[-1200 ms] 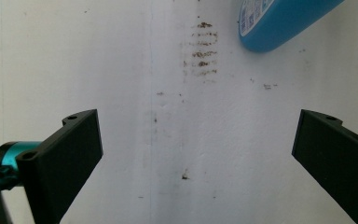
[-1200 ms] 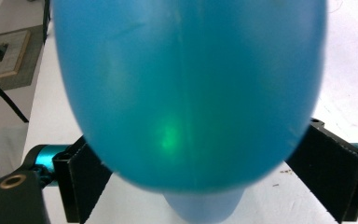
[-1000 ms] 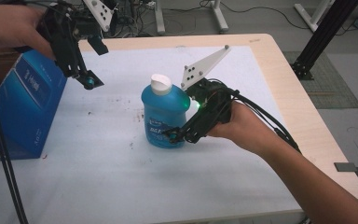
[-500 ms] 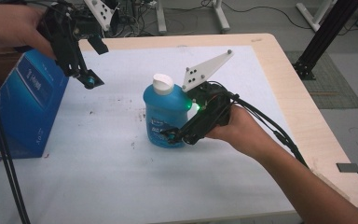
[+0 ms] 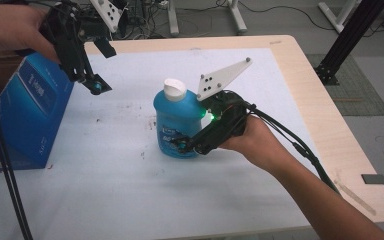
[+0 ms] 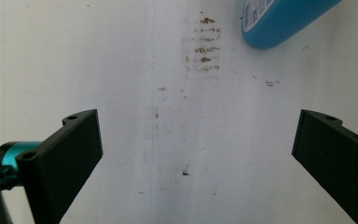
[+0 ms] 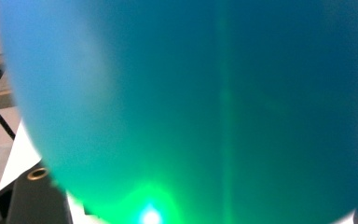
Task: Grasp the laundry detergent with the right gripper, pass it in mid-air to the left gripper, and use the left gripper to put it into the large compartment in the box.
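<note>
Now the right claw [image 5: 182, 145], jaws just closing, brackets the upright blue plastic bottle with white cap [image 5: 175, 120] mid-tabletop [image 5: 290, 65]; firm clamp uncertain. Lifting remains. Left claw [image 5: 96, 86] hovers spread, empty, beside the blue cardboard box [image 5: 25, 115].

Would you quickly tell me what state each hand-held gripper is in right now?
Left hand-held gripper: open, empty.
Right hand-held gripper: jaws just closing around the blue bottle.

Even, bright room light with soft shadows; the close blue bottle [image 7: 191, 93] blurs under green glare

Bottle [image 5: 175, 122] right of box [image 5: 27, 115]
</note>
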`<state>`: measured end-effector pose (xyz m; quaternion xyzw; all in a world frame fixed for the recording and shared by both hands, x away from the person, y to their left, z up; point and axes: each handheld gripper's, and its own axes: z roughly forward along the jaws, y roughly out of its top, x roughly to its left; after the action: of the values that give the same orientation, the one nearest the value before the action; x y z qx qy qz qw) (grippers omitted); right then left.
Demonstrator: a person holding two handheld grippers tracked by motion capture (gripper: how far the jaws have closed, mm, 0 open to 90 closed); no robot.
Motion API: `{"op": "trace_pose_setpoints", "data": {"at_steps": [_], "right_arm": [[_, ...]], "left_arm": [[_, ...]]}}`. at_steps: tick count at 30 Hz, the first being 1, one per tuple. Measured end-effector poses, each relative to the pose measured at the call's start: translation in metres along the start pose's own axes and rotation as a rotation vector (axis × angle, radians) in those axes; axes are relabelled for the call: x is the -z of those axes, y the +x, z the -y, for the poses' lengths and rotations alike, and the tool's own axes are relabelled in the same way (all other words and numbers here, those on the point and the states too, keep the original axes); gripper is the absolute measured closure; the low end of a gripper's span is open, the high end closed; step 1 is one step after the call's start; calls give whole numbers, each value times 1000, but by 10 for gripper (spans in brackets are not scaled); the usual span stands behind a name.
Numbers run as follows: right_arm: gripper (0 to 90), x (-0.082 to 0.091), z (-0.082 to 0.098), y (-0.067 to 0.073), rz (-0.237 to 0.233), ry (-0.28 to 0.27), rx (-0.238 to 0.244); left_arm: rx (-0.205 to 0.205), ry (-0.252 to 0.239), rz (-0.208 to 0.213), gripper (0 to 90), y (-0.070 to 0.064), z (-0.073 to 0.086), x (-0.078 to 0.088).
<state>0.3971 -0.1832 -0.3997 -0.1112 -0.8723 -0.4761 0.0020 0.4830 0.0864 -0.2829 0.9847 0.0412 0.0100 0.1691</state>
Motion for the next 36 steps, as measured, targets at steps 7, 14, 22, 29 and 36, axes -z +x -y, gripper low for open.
{"op": "trace_pose_setpoints", "data": {"at_steps": [7,14,22,29,36], "right_arm": [[287,0,2,0,-21,-16,10],[328,-1,3,0,-20,-27,16],[380,-1,3,1,-8,-38,34],[408,-2,3,2,4,-44,49],[436,-2,3,3,22,-53,74]], "left_arm": [[2,0,1,16,0,1,0],[1,-1,3,16,0,0,-1],[-1,1,4,16,0,1,-1],[3,0,5,16,0,2,-1],[1,3,7,16,0,2,-3]]}}
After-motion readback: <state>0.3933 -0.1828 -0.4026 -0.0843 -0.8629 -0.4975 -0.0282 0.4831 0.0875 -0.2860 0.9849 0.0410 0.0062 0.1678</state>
